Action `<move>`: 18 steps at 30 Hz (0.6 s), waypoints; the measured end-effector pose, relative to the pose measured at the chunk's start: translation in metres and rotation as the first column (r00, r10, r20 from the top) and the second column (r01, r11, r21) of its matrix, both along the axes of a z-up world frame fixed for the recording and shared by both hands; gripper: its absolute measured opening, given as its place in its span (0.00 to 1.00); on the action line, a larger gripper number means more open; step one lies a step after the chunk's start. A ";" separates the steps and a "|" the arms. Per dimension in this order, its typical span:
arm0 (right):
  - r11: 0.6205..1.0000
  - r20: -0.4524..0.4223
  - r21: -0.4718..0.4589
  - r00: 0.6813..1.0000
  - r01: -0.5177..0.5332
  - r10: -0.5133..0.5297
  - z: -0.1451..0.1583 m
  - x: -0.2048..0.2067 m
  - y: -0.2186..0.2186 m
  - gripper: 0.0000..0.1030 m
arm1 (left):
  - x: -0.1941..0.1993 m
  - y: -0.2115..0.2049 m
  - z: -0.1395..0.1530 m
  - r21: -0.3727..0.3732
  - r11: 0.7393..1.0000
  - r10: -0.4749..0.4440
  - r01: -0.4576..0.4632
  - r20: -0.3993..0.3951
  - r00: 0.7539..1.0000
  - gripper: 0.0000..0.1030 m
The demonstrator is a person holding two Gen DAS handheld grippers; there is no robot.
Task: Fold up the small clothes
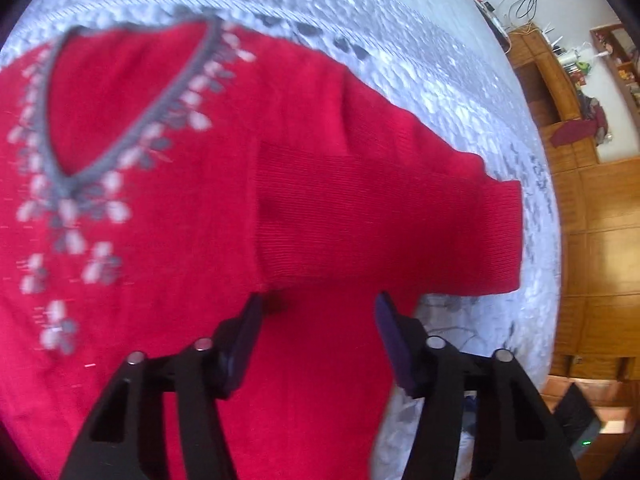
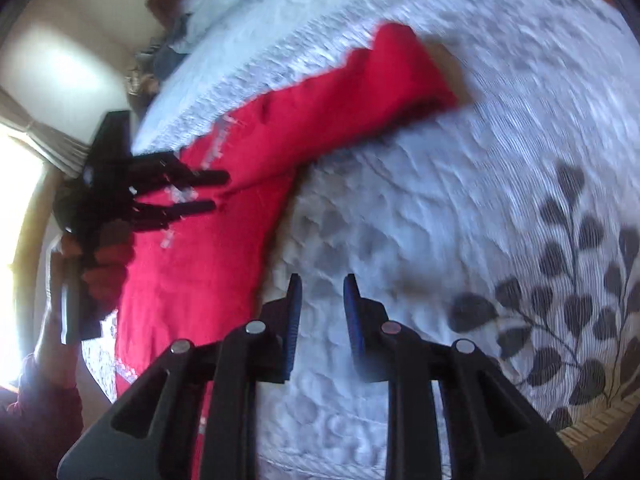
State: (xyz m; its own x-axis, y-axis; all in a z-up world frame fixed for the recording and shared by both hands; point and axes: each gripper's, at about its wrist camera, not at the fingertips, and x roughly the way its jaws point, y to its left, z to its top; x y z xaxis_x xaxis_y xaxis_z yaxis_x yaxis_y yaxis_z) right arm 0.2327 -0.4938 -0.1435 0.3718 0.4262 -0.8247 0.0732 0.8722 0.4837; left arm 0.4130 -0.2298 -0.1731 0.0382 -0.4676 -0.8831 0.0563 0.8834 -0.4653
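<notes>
A small red knit sweater (image 1: 208, 208) with a grey V-neck and white-grey flower embroidery lies flat on a white bedspread (image 1: 400, 52). One sleeve (image 1: 400, 220) lies folded across its body. My left gripper (image 1: 318, 304) is open and empty, hovering over the sweater just below that sleeve. In the right wrist view the sweater (image 2: 224, 216) lies at left with its other sleeve (image 2: 404, 68) stretched out. My right gripper (image 2: 322, 284) is open and empty over bare bedspread beside the sweater's edge. The left gripper also shows in the right wrist view (image 2: 208, 192).
The bedspread (image 2: 480, 184) has a grey leaf print (image 2: 568, 300) at right. Wooden cabinets and shelves (image 1: 592, 216) stand beyond the bed's edge. Pillows (image 2: 224, 12) lie at the bed's far end. A bright window with a curtain (image 2: 36, 140) is at left.
</notes>
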 end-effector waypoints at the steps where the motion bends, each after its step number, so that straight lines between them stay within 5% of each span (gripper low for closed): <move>1: 1.000 0.017 -0.007 1.000 -0.004 0.004 0.001 0.001 0.000 0.22 | 0.002 -0.003 -0.003 -0.011 1.000 0.005 -0.005 -0.008 1.000 0.49; 4: 1.000 0.055 -0.006 0.998 -0.027 0.028 0.008 -0.003 0.002 0.22 | 0.004 -0.007 -0.009 -0.015 0.999 0.044 -0.044 -0.005 0.999 0.45; 6: 0.999 0.080 -0.015 0.996 -0.034 0.035 0.014 -0.007 0.004 0.22 | 0.006 -0.008 -0.009 0.000 0.998 0.059 -0.059 0.013 0.998 0.24; 9: 0.999 0.097 -0.022 0.995 -0.027 0.029 0.017 -0.010 0.001 0.22 | 0.007 -0.007 -0.006 0.022 0.996 0.086 -0.087 0.035 0.996 0.07; 15: 0.998 0.094 -0.044 0.995 -0.034 0.038 0.011 -0.008 0.008 0.22 | 0.004 0.011 0.012 -0.005 0.982 0.187 -0.188 0.085 0.979 0.04; 18: 0.998 0.098 -0.052 0.994 -0.033 0.038 0.009 -0.007 0.008 0.22 | -0.001 0.035 0.046 -0.020 0.972 0.233 -0.234 0.191 0.954 0.04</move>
State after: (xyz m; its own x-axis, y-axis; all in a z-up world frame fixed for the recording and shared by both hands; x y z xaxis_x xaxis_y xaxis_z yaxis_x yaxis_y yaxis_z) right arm 0.2252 -0.4857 -0.1348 0.4377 0.3993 -0.8056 -0.0044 0.8969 0.4422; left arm 0.4117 -0.1948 -0.1276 0.3137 -0.4232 -0.8500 -0.0641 0.8837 -0.4636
